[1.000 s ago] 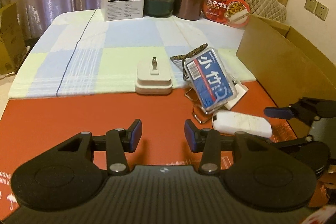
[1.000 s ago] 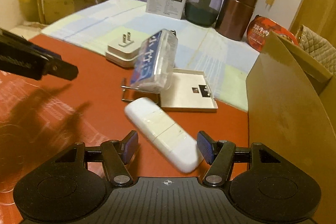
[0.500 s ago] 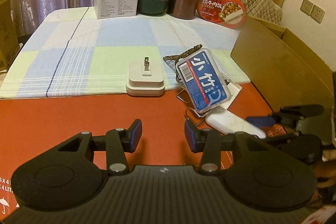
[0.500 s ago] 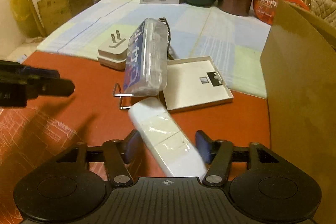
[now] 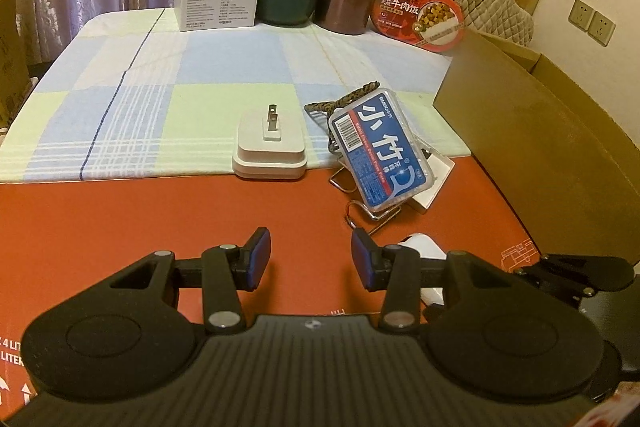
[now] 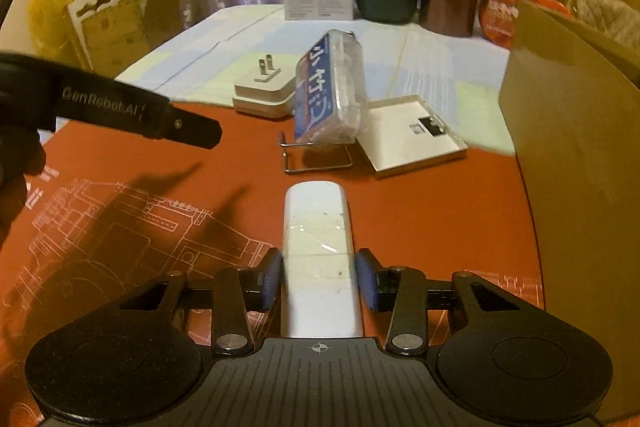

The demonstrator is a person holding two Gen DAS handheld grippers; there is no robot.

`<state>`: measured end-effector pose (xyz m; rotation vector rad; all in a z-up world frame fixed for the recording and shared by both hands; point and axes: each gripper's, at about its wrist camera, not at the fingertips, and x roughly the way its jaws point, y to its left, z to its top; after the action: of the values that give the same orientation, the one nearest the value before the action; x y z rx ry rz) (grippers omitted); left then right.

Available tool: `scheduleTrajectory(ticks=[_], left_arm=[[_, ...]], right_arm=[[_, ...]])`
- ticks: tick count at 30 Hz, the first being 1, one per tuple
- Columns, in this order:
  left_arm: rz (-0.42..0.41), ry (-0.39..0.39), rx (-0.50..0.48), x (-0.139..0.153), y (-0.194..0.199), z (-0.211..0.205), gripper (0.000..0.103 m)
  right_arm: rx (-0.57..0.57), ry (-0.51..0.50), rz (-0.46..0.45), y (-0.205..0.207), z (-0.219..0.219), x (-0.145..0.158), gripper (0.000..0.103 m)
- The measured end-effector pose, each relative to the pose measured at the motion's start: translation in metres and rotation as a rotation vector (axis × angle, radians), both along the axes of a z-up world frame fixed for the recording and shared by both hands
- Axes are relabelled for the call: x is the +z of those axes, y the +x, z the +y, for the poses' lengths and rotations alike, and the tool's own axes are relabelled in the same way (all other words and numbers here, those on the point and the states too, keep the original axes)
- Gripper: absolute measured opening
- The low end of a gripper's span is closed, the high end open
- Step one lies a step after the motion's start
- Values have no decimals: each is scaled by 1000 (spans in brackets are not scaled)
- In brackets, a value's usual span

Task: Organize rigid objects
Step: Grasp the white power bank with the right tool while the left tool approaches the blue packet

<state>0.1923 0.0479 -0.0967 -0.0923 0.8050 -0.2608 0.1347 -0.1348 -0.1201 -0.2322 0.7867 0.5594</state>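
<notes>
Red printed matting covers the near table where we work. Our right gripper (image 6: 320, 281) is closing on the white oblong case (image 6: 318, 251); its pads sit at both flanks, and we cannot tell whether they press yet. Our left gripper (image 5: 311, 259) hangs spread and empty over bare mat, its right finger hiding most of that case. Beyond, a blue-labelled clear box (image 5: 380, 151) leans on a wire stand (image 6: 316, 157), beside a white plug adapter (image 5: 270, 147) and a shallow white lid (image 6: 412, 135). A cardboard box wall (image 6: 576, 163) crowds the right edge, cut off by the frame.
</notes>
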Motion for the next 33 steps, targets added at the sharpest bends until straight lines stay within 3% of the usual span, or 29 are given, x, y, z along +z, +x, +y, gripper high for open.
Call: scheduleTrajectory(ticks=[8, 13, 15, 23, 27, 33], left_arm=[[-3, -4, -6, 1, -1, -1, 39], [-12, -5, -6, 3, 0, -3, 39], [-18, -19, -7, 4, 1, -4, 45], [-40, -126, -27, 7, 21, -21, 56], [-10, -219, -21, -2, 38, -29, 70], [21, -317, 20, -14, 59, -33, 71]], right_arm=[[26, 8, -30, -2, -4, -6, 37], [-60, 66, -43, -5, -15, 4, 37], [-92, 92, -66, -5, -20, 11, 37], [-196, 111, -112, 14, -33, 28, 37], [-223, 110, -116, 22, -38, 29, 37], [-241, 117, -110, 25, -43, 27, 37]])
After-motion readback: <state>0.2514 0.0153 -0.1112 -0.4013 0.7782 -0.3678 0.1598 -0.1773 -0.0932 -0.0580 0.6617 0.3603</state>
